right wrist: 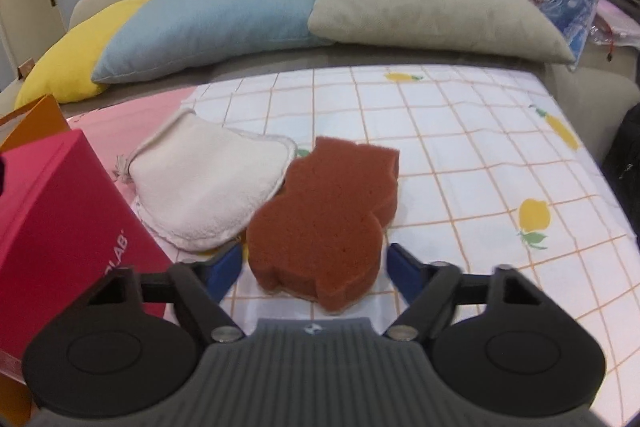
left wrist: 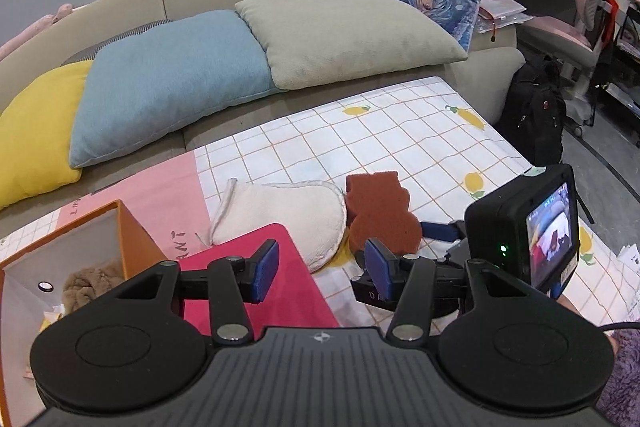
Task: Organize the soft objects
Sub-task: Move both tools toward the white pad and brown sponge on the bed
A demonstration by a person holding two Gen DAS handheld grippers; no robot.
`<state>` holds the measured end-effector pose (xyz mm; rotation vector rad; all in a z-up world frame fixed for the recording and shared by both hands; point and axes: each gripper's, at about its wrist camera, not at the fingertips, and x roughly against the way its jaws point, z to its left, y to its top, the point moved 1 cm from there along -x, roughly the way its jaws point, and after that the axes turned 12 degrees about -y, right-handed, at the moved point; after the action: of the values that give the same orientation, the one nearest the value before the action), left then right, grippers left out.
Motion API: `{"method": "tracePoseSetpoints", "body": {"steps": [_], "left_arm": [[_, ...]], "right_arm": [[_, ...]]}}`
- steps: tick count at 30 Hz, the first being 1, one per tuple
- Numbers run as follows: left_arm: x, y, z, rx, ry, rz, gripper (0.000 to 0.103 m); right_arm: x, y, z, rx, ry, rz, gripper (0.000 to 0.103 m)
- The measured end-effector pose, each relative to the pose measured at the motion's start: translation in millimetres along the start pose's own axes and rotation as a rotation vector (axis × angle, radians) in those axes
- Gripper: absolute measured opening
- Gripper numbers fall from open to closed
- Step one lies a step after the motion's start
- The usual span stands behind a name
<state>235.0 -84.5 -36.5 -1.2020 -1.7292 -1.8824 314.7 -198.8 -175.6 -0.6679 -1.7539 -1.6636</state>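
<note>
A rust-brown, animal-shaped sponge lies flat on the lemon-print checked cloth. My right gripper stands open with its blue pads on either side of the sponge's near end, not pressing on it. A white terry mitt lies just left of the sponge and touches it. In the left wrist view, my left gripper hovers open and empty nearer than the sponge and the mitt, above a magenta box. The right gripper's camera shows at the right.
An open orange box at the left holds a brown furry item. The magenta box stands left of the mitt. Yellow, blue and grey-green pillows lie on the beige sofa behind. A black backpack is on the floor at the right.
</note>
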Motion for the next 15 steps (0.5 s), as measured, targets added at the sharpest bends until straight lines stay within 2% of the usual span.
{"method": "tracePoseSetpoints", "body": {"steps": [3, 6, 12, 15], "left_arm": [[-9.7, 3.1, -1.0, -0.001, 0.000, 0.017, 0.059], [-18.5, 6.5, -5.4, -0.031, 0.014, 0.039, 0.059], [-39.5, 17.6, -22.6, -0.168, 0.022, 0.125, 0.059], [-56.6, 27.1, -34.4, -0.271, 0.017, 0.190, 0.060]], "right_arm": [[-0.1, 1.2, -4.0, -0.008, 0.018, -0.003, 0.065], [-0.4, 3.9, -8.1, -0.012, 0.024, 0.033, 0.058], [16.2, 5.9, -30.6, 0.020, -0.025, 0.088, 0.056], [19.9, 3.8, -51.1, -0.021, -0.013, 0.133, 0.056]]}}
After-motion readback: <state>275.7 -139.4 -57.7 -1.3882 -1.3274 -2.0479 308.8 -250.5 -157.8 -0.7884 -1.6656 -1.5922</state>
